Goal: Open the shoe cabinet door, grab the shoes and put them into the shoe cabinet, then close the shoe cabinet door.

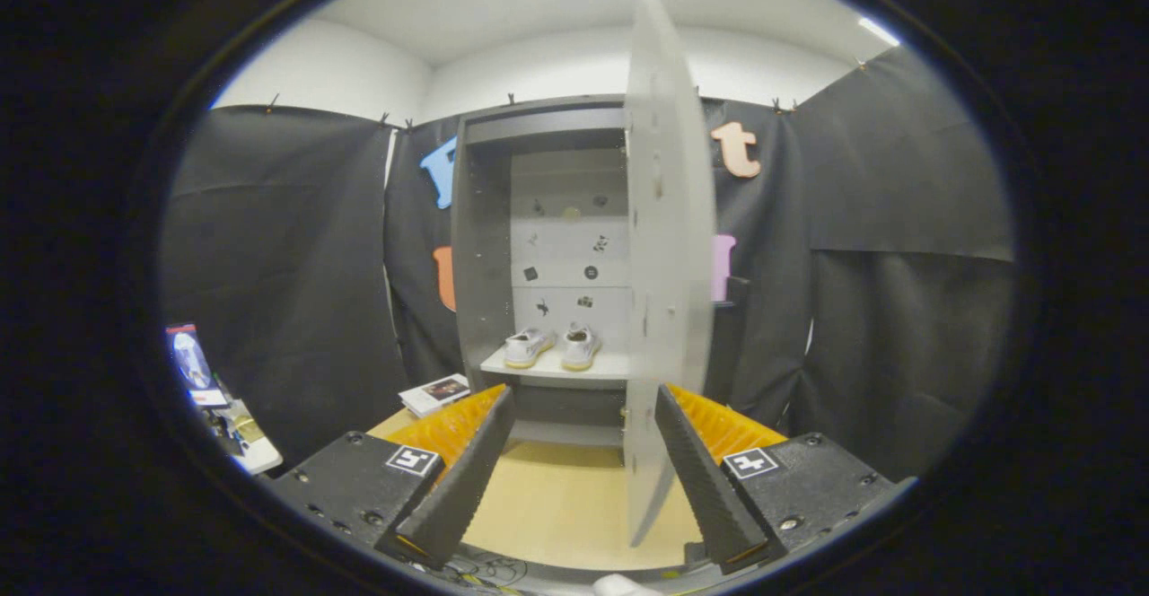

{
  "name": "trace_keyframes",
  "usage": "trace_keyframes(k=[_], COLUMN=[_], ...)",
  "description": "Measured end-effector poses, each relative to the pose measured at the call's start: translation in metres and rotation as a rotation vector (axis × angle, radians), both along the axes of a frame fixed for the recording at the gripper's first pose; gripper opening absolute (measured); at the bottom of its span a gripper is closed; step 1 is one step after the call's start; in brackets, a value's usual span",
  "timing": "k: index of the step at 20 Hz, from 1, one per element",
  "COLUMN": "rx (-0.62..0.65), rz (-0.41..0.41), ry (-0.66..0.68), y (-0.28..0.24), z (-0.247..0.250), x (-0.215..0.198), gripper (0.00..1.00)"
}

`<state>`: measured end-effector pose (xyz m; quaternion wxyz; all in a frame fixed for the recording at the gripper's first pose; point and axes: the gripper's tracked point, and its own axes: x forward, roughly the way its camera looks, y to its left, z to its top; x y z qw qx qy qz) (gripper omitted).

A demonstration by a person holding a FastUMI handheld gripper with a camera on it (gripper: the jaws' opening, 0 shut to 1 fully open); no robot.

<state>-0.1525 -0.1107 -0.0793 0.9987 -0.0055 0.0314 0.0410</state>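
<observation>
Well, the shoe cabinet [480,246] stands open against the black cloth wall, its door [666,246] swung out edge-on toward the gripper [583,416]. The pair of white shoes [552,346] sits side by side on a shelf [610,366] inside, toward that shelf's left and front edge. The gripper's two fingers are spread wide apart and hold nothing; the door's lower edge hangs between them, close by the right finger. A booklet [434,393] lies on the wooden floor [556,497] left of the cabinet's foot.
</observation>
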Motion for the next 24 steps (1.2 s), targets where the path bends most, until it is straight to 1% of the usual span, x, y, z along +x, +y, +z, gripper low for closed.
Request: trace_keyframes(k=[2,5,8,11,13,18,20,24], rx=[0.001,-0.004,-0.007,0.019,0.037,0.042,0.02,-0.016], rz=[-0.048,-0.121,-0.192,-0.233,-0.24,-0.222,-0.229,-0.208], ry=[-0.008,-0.026,-0.038,-0.022,-0.014,-0.007,-0.014,-0.003], y=[-0.031,-0.07,-0.107,-0.126,-0.13,-0.119,-0.121,-0.116], z=[0.0,0.007,0.009,0.008,0.008,0.005,0.007,0.007], x=[-0.008,-0.01,0.001,0.023,0.037,0.066,0.07,0.071], gripper=[1.0,1.0,1.0,1.0,1.0,0.99,0.98,0.97])
